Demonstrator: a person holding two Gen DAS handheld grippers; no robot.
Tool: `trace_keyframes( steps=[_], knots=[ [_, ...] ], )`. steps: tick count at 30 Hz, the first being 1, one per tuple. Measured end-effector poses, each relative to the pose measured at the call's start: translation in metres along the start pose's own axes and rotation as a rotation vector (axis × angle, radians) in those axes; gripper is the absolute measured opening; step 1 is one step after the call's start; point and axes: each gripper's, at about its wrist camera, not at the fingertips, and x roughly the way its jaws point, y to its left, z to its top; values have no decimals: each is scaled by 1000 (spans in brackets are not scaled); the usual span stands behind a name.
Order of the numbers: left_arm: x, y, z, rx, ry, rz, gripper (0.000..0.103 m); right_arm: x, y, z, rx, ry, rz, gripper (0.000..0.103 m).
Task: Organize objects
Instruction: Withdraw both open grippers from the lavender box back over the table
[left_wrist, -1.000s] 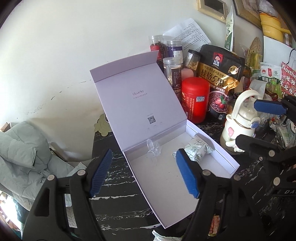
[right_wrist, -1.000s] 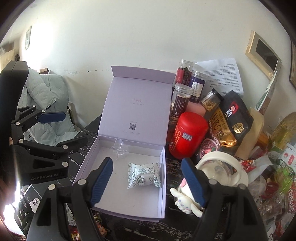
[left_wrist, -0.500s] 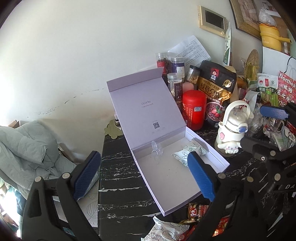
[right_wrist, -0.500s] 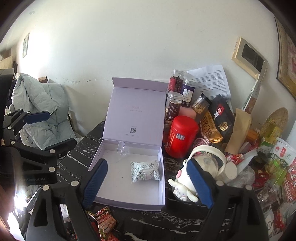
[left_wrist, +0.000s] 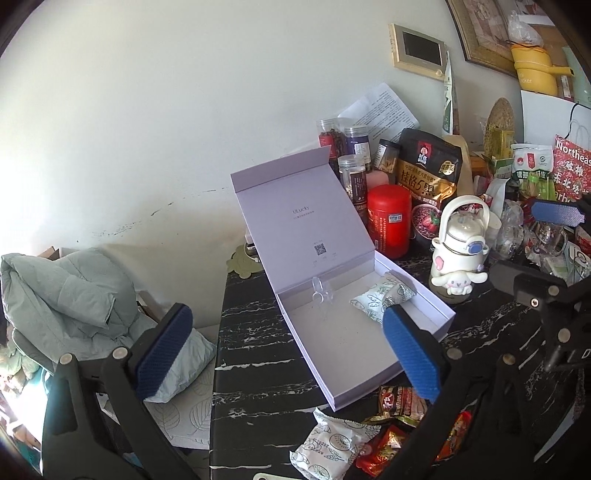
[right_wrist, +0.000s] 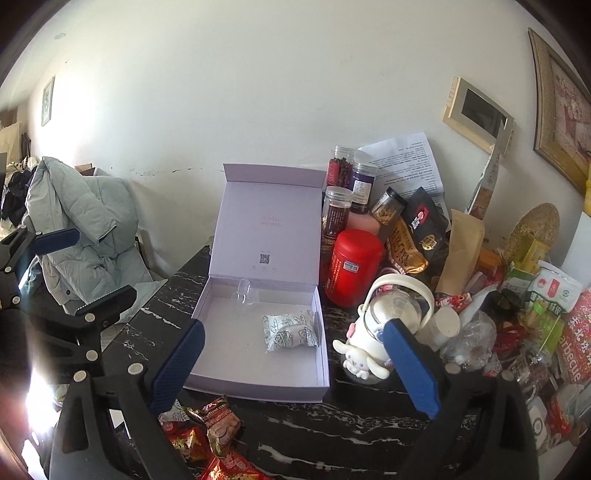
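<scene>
Opening wider with nothing between their jaws, the left gripper and right gripper have pulled back from the lavender gift box — one white snack packet now lies inside at its right, more snacks waiting nearer.

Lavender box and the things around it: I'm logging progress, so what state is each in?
lavender box: lid up
white snack packet: lying inside the box
red canister: upright, capped
left tongs: opening, nothing between them
right tongs: opening, nothing between them
</scene>
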Motion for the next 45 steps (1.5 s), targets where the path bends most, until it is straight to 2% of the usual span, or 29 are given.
trace_keyframes(
  steps=[13,20,36,45],
  knots=[
    [-31,-12,-30,-2,0,-37,103,-21,9,-34,13,16,19,100],
    [-34,-17,-50,-10,25,-63,103,-25,15,-53,16,30,12,100],
    [-11,-18,-103,-47,161,-123,103,-3,28,-104,47,123,56,100],
    [10,-12,-131,-115,247,-159,103,17,37,-131,58,184,100,100]
  ],
)
